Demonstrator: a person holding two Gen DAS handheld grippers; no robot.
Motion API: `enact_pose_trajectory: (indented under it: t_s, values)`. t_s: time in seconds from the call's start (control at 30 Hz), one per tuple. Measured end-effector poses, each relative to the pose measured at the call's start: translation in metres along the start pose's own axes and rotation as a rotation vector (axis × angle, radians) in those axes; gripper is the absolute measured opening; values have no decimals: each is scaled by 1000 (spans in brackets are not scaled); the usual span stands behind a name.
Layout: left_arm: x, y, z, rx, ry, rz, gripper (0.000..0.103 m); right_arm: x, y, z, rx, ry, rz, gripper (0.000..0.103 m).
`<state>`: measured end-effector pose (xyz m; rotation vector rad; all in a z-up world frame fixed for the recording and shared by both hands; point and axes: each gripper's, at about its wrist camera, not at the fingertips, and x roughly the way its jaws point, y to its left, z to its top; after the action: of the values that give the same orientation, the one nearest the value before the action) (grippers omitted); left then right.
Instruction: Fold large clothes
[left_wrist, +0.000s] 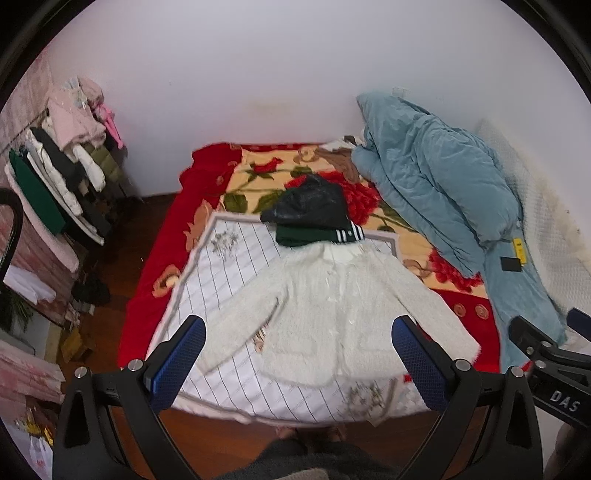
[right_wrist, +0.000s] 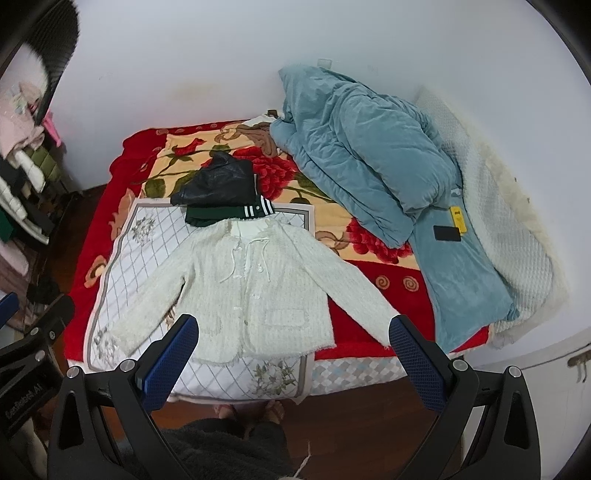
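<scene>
Right wrist: white cardigan (right_wrist: 255, 291) flat, collar toward wall, hem nearest.

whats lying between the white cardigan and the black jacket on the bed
A folded dark green garment with a striped black-and-white band lies between the white cardigan and the black jacket, tucked under the jacket's near edge. Both views show it.

The green garment (right_wrist: 214, 218) lies mostly hidden under the black jacket (right_wrist: 218, 181).
</scene>
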<state>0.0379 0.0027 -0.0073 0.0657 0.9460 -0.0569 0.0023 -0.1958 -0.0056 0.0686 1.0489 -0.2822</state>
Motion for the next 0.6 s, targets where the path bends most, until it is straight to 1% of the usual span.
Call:
enact_pose_trajectory:
  t_s: [0.07,0.1,0.13,0.2,0.23,0.27,0.3,0.33,0.37,0.4,0.43,0.47,0.5,0.53,0.57,0.6]
  values:
    - [15,0,7,19,-30,26,103,16,-1,0,34,-14,20,103]
    - [30,-2,12,31,-58,43,103,32,-8,0,75,-28,35,103]
    - [38,-3,13,35,-68,52,103,45,-15,-1,106,-29,30,103]
    - [69,-5,19,36,-71,51,103,81,-37,-5,191,0,1,103]
    - [90,-10,22,32,-63,52,103,107,-54,-10,253,27,-17,102]
    - [108,-14,23,27,-51,60,103,128,-69,-15,306,48,-28,92]
    - [121,-15,24,24,-43,65,103,153,-87,-21,364,74,-40,85]
    - [145,-24,24,24,-26,77,103,179,-104,-29,417,102,-53,71]
    - [156,-27,23,23,-17,86,103,206,-122,-38,469,138,-66,61]
    - [184,-39,21,24,2,106,103,234,-141,-49,528,180,-65,58]
    - [198,-44,19,24,15,119,103,265,-161,-63,600,216,-45,55]
    - [225,-56,15,19,44,136,103,288,-177,-74,648,236,-39,55]
    - [241,-63,12,16,61,146,103,323,-199,-90,713,277,-32,55]
    - [258,-70,10,13,79,162,103,349,-212,-104,758,297,-21,55]
    - [279,-79,6,12,106,184,103,374,-226,-117,802,314,-12,55]
    - [304,-89,-2,10,144,196,103,410,-245,-135,870,340,5,55]
